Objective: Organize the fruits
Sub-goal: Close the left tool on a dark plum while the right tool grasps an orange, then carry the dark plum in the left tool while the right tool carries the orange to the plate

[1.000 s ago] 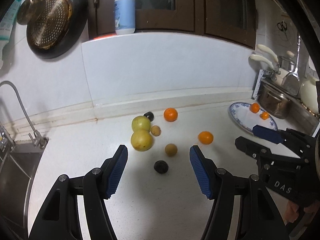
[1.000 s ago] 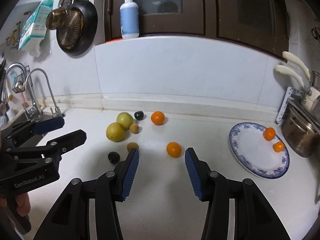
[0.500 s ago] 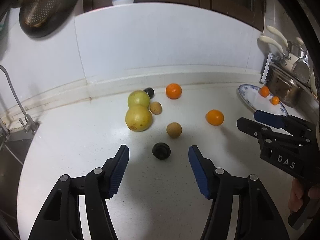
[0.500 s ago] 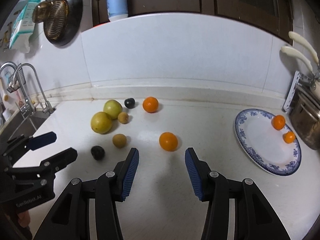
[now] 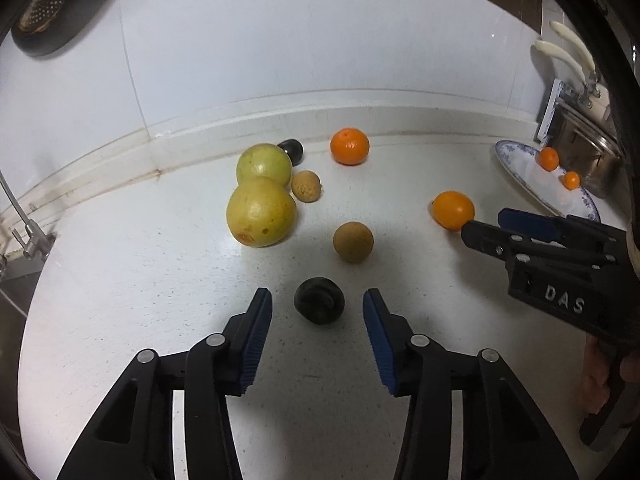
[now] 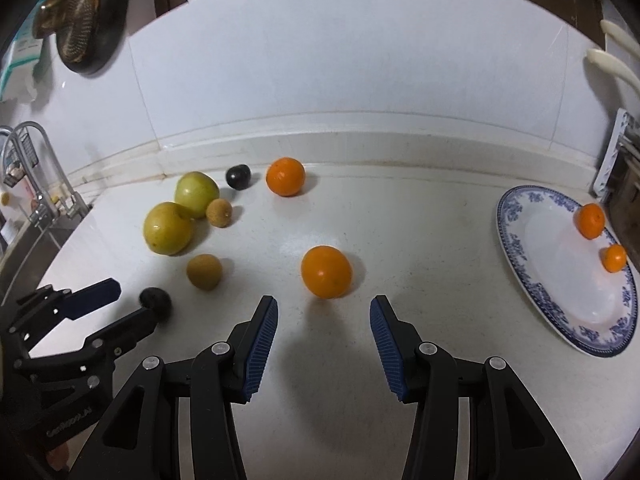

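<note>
White countertop [image 5: 120,300], blue-rimmed plate [image 6: 520,248] at right holding two small oranges, left gripper [image 5: 317,306] jaws spread around dark fruit [image 5: 319,300], right gripper [image 6: 323,306] released just short of orange [image 6: 326,271]

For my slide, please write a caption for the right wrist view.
Open right gripper just short of an orange; two small oranges on the plate.
</note>
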A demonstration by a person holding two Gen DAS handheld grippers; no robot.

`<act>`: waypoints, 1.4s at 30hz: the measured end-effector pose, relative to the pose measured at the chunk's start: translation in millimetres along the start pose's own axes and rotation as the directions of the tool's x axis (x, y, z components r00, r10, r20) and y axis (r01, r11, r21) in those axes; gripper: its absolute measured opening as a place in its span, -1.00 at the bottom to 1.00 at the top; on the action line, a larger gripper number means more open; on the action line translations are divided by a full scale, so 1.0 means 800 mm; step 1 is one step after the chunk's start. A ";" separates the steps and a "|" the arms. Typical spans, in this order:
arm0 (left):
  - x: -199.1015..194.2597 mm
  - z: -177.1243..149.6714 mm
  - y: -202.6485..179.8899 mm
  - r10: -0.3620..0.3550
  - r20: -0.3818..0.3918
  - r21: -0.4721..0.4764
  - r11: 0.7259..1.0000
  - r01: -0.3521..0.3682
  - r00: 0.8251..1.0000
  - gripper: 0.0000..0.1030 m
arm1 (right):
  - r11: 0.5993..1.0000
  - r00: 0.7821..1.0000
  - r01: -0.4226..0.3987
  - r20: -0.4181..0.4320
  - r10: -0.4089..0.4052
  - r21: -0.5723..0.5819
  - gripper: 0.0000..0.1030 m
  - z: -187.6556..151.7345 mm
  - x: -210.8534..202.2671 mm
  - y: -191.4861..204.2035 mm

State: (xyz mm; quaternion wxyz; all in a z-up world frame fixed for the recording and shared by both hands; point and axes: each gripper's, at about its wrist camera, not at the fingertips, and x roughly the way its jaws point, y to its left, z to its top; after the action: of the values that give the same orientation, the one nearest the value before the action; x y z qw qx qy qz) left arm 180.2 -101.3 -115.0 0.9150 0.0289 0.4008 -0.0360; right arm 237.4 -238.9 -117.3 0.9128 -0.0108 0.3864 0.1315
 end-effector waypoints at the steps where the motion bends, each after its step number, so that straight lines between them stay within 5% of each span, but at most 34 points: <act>1: 0.003 0.000 0.000 -0.003 -0.008 -0.001 1.000 0.003 1.000 -0.14 | 1.000 1.000 -0.001 -0.007 0.001 0.004 -0.04 0.001 0.004 -0.002; 16: 0.026 0.003 -0.001 -0.010 -0.055 -0.002 1.000 0.009 0.998 -0.46 | 1.000 0.997 -0.003 -0.073 0.001 -0.026 -0.06 0.021 0.049 -0.007; 21: 0.026 0.004 0.001 -0.013 -0.052 -0.003 1.000 0.013 0.999 -0.47 | 0.998 0.997 -0.011 -0.079 0.007 -0.059 -0.32 0.021 0.051 0.000; 25: 0.023 0.006 0.002 -0.022 -0.050 -0.007 1.000 0.022 0.998 -0.47 | 0.997 0.997 -0.005 -0.077 -0.001 -0.072 -0.33 0.021 0.052 0.004; 42: -0.028 0.029 -0.007 -0.057 0.048 0.015 0.998 0.056 0.997 -0.47 | 0.999 1.000 -0.008 0.012 0.008 -0.045 -0.33 0.024 -0.017 0.008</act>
State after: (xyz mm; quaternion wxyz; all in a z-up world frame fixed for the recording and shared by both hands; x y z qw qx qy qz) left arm 181.1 -107.8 -83.1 0.9229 0.0232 0.3787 -0.0653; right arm 240.3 -233.4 -93.9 0.9142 -0.0288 0.3778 0.1438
